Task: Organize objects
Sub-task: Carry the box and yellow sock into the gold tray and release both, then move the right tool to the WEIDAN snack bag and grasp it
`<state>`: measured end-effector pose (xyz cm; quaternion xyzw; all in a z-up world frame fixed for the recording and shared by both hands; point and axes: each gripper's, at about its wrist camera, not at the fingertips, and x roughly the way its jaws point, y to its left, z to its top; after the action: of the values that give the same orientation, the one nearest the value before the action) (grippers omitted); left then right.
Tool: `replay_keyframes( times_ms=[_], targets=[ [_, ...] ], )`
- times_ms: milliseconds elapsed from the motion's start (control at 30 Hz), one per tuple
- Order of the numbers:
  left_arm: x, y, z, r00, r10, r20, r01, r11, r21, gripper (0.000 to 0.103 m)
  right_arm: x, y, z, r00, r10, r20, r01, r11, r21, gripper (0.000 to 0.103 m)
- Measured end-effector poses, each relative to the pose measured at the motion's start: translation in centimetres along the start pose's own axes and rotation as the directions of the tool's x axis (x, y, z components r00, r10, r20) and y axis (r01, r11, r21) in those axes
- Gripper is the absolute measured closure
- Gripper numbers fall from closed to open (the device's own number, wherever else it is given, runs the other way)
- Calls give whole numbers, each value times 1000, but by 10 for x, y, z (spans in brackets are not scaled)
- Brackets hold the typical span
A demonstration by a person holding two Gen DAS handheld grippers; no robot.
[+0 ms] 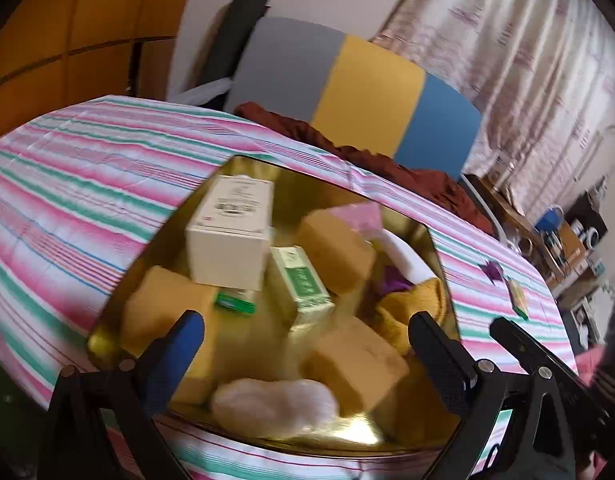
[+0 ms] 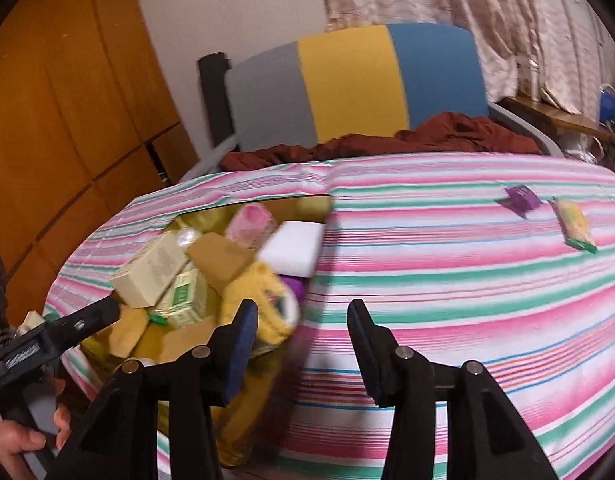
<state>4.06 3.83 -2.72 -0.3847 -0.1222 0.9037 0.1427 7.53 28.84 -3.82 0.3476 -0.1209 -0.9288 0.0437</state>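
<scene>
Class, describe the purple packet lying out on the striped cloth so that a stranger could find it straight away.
Start at the striped tablecloth and look away from the gold box full of items, toward the far right. Two small packets lie there apart; the purple packet is the one nearer the box, darker and squarer than the longer yellow-green packet beside it.

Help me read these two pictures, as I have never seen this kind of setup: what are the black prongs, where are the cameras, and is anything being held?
There is no robot here. A person holds a hand tool in each hand, and each tool has two black fingers and its own wide-angle camera looking along them.

One picture looks from the left gripper, above a gold tray of boxes and sponges. The other looks from the right gripper, beside it.

On the striped tablecloth lie a purple packet and a yellow packet, outside the tray.

Both pairs of fingers stand apart with nothing between them, so nothing is held.
</scene>
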Motion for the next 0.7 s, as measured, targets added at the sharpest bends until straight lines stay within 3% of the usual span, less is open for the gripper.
replay_keyframes(
  times_ms=[367, 700],
  targets=[
    [15, -74, -14, 990, -106, -90, 119, 980, 158, 0, 3, -97, -10, 988, -145, -60, 154, 968, 196, 56],
    [30, -139, -22, 975, -169, -146, 204, 941, 270, 0, -7, -217, -2, 948, -308, -78, 314, 865, 392, 47]
  ],
)
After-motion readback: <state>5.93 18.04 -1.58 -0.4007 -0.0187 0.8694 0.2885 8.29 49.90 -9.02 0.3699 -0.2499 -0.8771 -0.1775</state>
